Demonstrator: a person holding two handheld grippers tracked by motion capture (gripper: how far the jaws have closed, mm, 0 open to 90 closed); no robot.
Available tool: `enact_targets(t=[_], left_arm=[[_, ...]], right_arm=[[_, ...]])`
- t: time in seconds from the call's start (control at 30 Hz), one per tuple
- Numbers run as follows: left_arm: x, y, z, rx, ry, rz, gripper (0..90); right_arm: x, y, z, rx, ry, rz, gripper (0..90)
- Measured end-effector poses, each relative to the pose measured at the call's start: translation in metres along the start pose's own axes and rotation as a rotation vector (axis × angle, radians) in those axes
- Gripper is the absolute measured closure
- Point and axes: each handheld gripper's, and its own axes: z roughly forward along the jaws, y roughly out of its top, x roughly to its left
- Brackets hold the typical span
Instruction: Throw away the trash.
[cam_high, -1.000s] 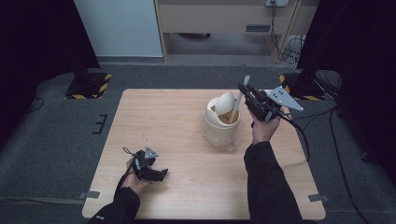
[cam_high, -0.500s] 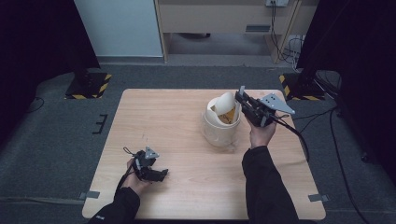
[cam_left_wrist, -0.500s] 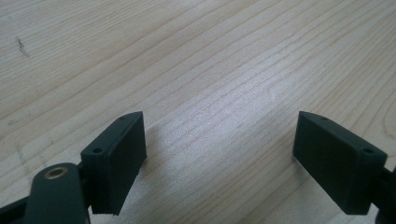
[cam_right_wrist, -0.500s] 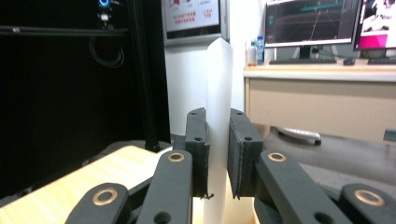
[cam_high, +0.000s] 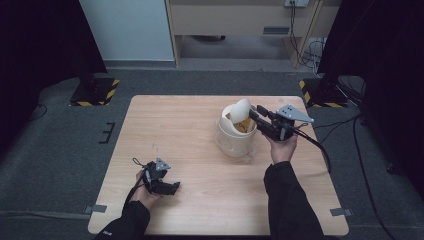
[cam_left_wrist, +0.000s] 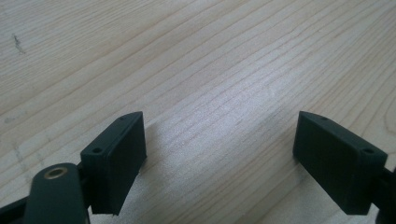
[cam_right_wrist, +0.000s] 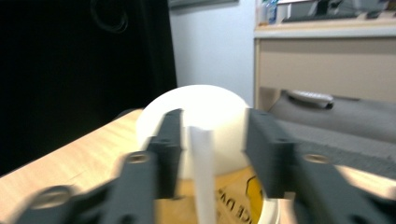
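Cream plastic bin (cam_high: 235, 137): round and squat, stands on the table right of centre, toward the far edge; its base touches the wood.
Swing lid (cam_high: 240, 111): white, domed, tipped up on edge over the bin's mouth; in the right gripper view it shows as a pale dome (cam_right_wrist: 205, 116) behind the jaws.
Bin contents: yellow-brown packaging with dark print (cam_right_wrist: 236, 196) lies inside, below the lid; the lettering is too blurred to read.
White strip (cam_right_wrist: 201, 172): a thin upright white edge stands between the right jaws; it may be part of the lid or rim, though blur makes this uncertain.
Right gripper (cam_high: 256, 113): held level at the bin's right side, tips over the rim by the lid. Jaws have just been opening; they stand parted, the white strip in the gap, a little daylight on each side of it.
Right hand (cam_high: 283, 147): grips the tool from below, dark sleeve trailing to the near edge.
Left gripper (cam_high: 172, 188): rests at the table's near left corner area, well apart from the bin. Jaws spread wide, bare wood between them.
Left hand (cam_high: 145, 190): wrapped round the tool body.
Table (cam_high: 175, 125): light wood, straight grain.
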Motion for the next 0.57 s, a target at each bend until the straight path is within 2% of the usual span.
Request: enact_targets(t=[0.03, 0.07, 0.1, 0.17, 0.3, 0.43, 0.5, 0.57], left_arm=[[0.000, 0.000, 0.000, 0.001, 0.002, 0.001, 16.5], [0.000, 0.000, 0.000, 0.001, 0.002, -0.001, 16.4], [0.001, 0.000, 0.000, 0.001, 0.001, -0.002, 16.3], [0.001, -0.001, 0.000, 0.000, 0.002, -0.005, 15.6], [0.003, -0.002, 0.000, -0.002, 0.000, -0.015, 14.1], [0.003, -0.004, 0.001, -0.014, -0.002, -0.016, 11.0], [0.003, -0.005, 0.002, -0.020, -0.006, -0.011, 9.0], [0.004, -0.006, 0.003, -0.031, -0.008, -0.010, 7.3]], right_arm=[[0.000, 0.000, -0.001, 0.005, 0.003, 0.000, 46.1], [0.000, 0.001, -0.005, 0.010, 0.009, -0.006, 35.3], [0.000, 0.001, -0.007, 0.013, 0.012, -0.012, 29.3], [-0.002, -0.002, -0.015, 0.016, 0.040, 0.012, 18.1], [-0.009, -0.015, -0.032, 0.044, 0.036, 0.019, 12.2], [-0.017, -0.036, -0.045, 0.152, 0.002, 0.032, 7.8], [-0.023, -0.052, -0.052, 0.230, -0.017, 0.024, 6.8], [-0.028, -0.066, -0.058, 0.285, -0.031, 0.031, 5.3]])
